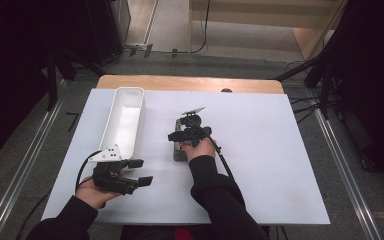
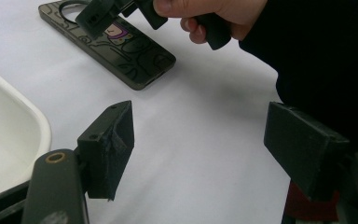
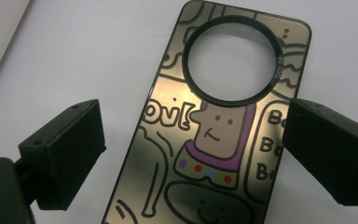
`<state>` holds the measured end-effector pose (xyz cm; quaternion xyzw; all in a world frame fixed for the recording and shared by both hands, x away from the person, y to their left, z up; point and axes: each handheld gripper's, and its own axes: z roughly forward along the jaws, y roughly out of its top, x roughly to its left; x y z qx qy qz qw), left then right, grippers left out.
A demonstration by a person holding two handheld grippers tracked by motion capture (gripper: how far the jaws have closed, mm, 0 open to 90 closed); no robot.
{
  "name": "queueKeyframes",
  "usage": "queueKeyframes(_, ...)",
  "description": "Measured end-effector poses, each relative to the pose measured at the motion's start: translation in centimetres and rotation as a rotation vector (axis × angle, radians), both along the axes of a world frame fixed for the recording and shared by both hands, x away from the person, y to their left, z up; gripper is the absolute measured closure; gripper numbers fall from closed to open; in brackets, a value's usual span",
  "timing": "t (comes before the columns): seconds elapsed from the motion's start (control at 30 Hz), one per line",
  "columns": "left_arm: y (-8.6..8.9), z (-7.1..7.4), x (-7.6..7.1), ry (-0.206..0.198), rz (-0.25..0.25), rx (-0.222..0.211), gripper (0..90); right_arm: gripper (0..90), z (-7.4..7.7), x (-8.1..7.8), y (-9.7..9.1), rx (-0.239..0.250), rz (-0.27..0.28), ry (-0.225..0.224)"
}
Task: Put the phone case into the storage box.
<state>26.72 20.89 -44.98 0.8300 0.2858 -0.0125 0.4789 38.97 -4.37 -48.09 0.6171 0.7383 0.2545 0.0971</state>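
From above, my right gripper (image 1: 184, 131) hovers over the phone case (image 1: 179, 151) on the white mat (image 1: 260, 150). My left gripper (image 2: 200, 144) is spread wide beside the tray (image 2: 9, 140). Right gripper view: my 2 jaws gape, straddling the case.

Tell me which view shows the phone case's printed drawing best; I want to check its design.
The right gripper view: the phone case lies flat between the open fingers, cartoon figure and round cutout sharp. The left gripper view shows it far off, partly covered by the right gripper. The high view shows a sliver.
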Motion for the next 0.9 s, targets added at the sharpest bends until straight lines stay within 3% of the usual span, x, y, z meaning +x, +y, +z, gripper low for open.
queueKeyframes(0.33,0.0,0.0,0.0,-0.001,0.001,-0.002,24.0,4.9,-0.5,0.0,0.3,-0.022,-0.012,0.001)
queueKeyframes(0.57,0.0,0.0,0.0,-0.001,0.004,-0.004,24.0,4.9,-0.9,-0.4,0.5,-0.044,-0.032,-0.050)
queueKeyframes(0.9,0.0,0.0,0.0,0.002,0.002,-0.003,24.1,4.7,-1.8,-0.7,0.4,-0.047,-0.068,-0.035)
